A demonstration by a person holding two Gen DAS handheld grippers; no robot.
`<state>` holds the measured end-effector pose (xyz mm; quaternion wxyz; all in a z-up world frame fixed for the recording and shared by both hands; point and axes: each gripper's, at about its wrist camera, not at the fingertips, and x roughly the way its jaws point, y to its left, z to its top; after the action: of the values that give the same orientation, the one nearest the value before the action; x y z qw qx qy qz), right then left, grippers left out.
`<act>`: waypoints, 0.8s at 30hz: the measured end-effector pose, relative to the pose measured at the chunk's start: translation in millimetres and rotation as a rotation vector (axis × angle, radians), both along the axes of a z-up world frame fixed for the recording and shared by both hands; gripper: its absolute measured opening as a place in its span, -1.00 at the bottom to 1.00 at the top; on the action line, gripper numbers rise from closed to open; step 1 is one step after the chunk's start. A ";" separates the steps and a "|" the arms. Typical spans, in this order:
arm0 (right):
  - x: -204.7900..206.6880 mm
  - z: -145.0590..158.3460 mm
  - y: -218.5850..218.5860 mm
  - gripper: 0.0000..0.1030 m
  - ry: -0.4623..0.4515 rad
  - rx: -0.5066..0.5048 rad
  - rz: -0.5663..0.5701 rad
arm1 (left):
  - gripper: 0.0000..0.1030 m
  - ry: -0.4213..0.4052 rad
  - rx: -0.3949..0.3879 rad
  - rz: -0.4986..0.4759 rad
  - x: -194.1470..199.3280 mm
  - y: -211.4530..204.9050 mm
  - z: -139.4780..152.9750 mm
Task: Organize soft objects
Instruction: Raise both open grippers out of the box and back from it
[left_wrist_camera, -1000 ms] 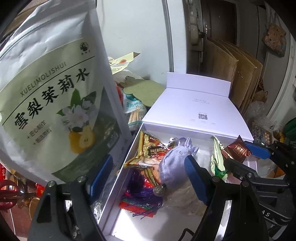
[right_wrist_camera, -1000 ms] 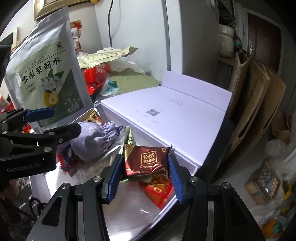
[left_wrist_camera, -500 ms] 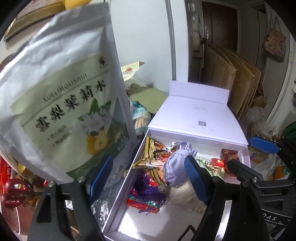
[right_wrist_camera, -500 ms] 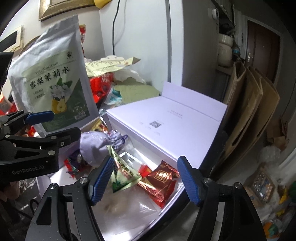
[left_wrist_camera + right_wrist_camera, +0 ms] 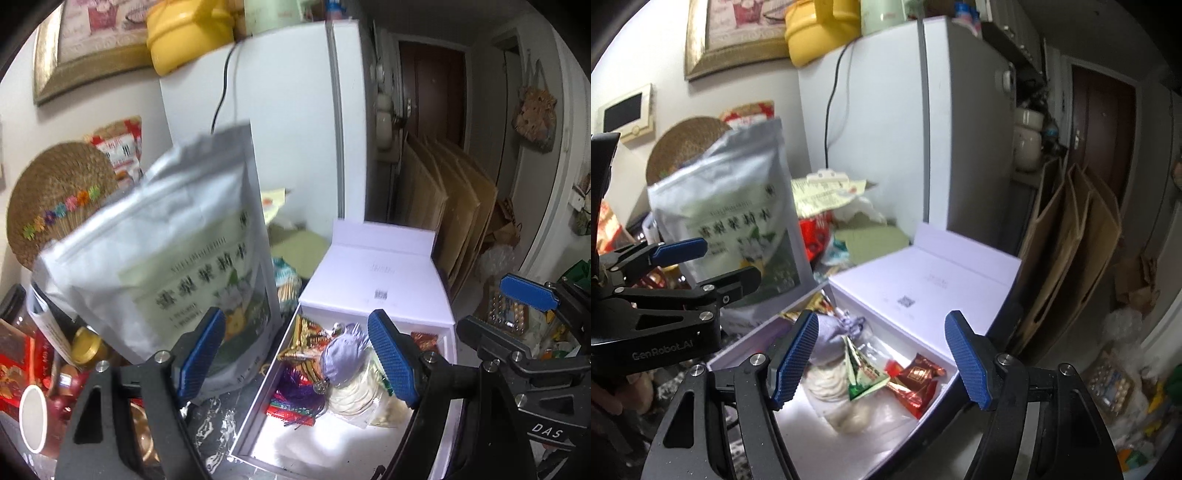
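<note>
An open white box [image 5: 945,373] holds a lavender drawstring pouch [image 5: 831,339], a green triangular packet [image 5: 862,376], a red chocolate packet [image 5: 916,380] and a clear bag of white rounds [image 5: 831,387]. My right gripper [image 5: 881,360] hovers open above these, with nothing between its pads. My left gripper [image 5: 297,358] is open and empty too, raised above the box's left side, over the lavender pouch [image 5: 341,356] and gold snack packets [image 5: 306,339]. A big silver pear-print pouch [image 5: 166,280] stands upright just left of the box. Each gripper shows in the other's view: the left gripper [image 5: 729,258] and the right gripper [image 5: 484,304].
The box's lid [image 5: 376,273] lies folded back behind it. A white fridge [image 5: 905,147] stands behind, and cardboard sheets [image 5: 1071,240] lean to its right. At the left are a woven mat [image 5: 55,195], a gold-lidded jar [image 5: 86,345], a white cup [image 5: 33,417] and red boxes.
The right gripper opened and let go of the red chocolate packet, which now lies in the box. Both grippers have lifted up and back from the box.
</note>
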<state>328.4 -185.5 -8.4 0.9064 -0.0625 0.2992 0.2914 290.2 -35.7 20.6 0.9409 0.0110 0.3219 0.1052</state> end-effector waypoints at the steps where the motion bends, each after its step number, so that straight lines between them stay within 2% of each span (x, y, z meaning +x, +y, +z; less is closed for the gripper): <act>1: -4.8 5.1 -1.6 0.39 -0.012 0.002 -0.001 | 0.55 -0.015 0.005 -0.003 -4.3 -1.1 5.3; 7: -33.0 33.3 -13.4 0.40 -0.061 0.018 -0.033 | 0.56 -0.074 0.004 -0.024 -27.1 -6.7 29.2; 9: -43.7 42.5 -18.1 0.53 -0.080 0.027 -0.042 | 0.62 -0.094 0.001 -0.030 -37.6 -8.1 35.8; 11: -54.7 52.1 -22.3 0.62 -0.106 0.031 -0.057 | 0.93 -0.124 0.010 -0.034 -49.2 -10.9 42.3; 12: -60.8 56.6 -24.3 0.65 -0.121 0.031 -0.066 | 0.99 -0.144 0.017 -0.033 -55.4 -12.4 46.1; 13: -66.5 61.1 -26.2 0.66 -0.132 0.032 -0.071 | 0.99 -0.174 0.027 -0.038 -64.1 -14.5 50.8; 17: -85.7 75.1 -31.8 0.80 -0.156 0.035 -0.093 | 0.99 -0.206 0.045 -0.062 -83.1 -20.0 62.1; 24: -121.1 93.3 -40.1 0.88 -0.206 0.043 -0.132 | 0.99 -0.251 0.047 -0.098 -117.6 -27.0 74.6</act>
<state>207.3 -225.5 84.9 0.9507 -0.0527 0.2014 0.2297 172.7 -62.7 95.3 0.9772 0.0356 0.1983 0.0670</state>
